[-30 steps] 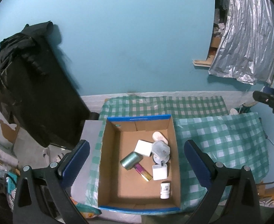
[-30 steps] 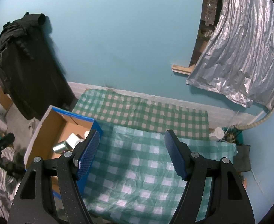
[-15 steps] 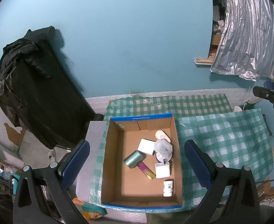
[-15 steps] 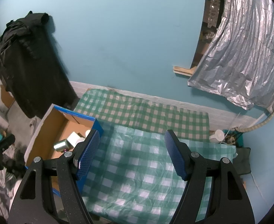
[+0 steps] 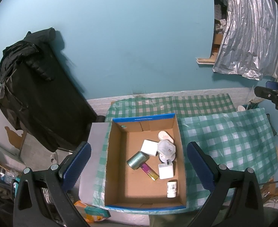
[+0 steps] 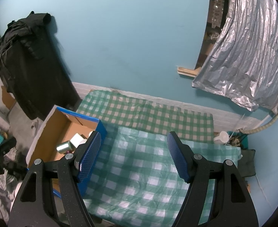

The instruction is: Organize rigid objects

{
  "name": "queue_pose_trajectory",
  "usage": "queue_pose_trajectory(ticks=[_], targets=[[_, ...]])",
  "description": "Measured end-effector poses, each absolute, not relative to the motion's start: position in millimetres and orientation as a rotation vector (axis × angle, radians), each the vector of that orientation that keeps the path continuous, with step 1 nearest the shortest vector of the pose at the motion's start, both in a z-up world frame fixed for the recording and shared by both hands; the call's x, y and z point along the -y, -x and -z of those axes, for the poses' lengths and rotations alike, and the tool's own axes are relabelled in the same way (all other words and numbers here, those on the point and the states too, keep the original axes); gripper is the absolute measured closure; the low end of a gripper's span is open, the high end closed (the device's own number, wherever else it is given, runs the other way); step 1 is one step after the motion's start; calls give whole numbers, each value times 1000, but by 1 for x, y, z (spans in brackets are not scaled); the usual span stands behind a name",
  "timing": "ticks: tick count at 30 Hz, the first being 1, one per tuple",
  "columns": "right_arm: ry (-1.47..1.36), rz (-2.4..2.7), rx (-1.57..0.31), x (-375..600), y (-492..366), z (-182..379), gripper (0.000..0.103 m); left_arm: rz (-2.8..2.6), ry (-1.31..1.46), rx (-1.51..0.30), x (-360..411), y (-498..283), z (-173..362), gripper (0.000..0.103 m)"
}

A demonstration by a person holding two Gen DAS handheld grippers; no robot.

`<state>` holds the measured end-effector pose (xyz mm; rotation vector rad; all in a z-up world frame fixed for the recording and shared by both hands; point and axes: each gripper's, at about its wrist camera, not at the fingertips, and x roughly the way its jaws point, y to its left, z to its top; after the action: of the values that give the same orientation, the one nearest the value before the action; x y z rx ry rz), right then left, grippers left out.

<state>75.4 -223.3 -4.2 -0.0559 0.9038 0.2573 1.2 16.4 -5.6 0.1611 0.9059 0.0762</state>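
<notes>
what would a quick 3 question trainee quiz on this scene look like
1. True or false: the left tool is shut on an item.
2. Where does the white bottle lie in the cardboard box: A, near corner; B, far corner?
3. What touches the teal metallic cylinder at its near end?

Key: 1 false, both it and the right tool are open and empty; 2 A; 3 the purple and gold stick.

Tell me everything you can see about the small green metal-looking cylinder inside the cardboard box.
The green cylinder is short, with a shiny, metallic-looking teal-green side and a flat end. It lies on its side on the floor of the cardboard box, tilted diagonally, roughly in the middle. It appears to touch the white square box and the pink and gold stick. The right wrist view shows it too. Neither gripper holds it.
</notes>
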Motion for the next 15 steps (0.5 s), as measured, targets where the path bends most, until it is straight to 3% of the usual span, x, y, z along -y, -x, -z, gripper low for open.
queue_pose_trajectory(ticks=[15], targets=[[54, -258, -907, 215, -75, 8, 31, -75, -180, -898, -23, -2, 7, 1]])
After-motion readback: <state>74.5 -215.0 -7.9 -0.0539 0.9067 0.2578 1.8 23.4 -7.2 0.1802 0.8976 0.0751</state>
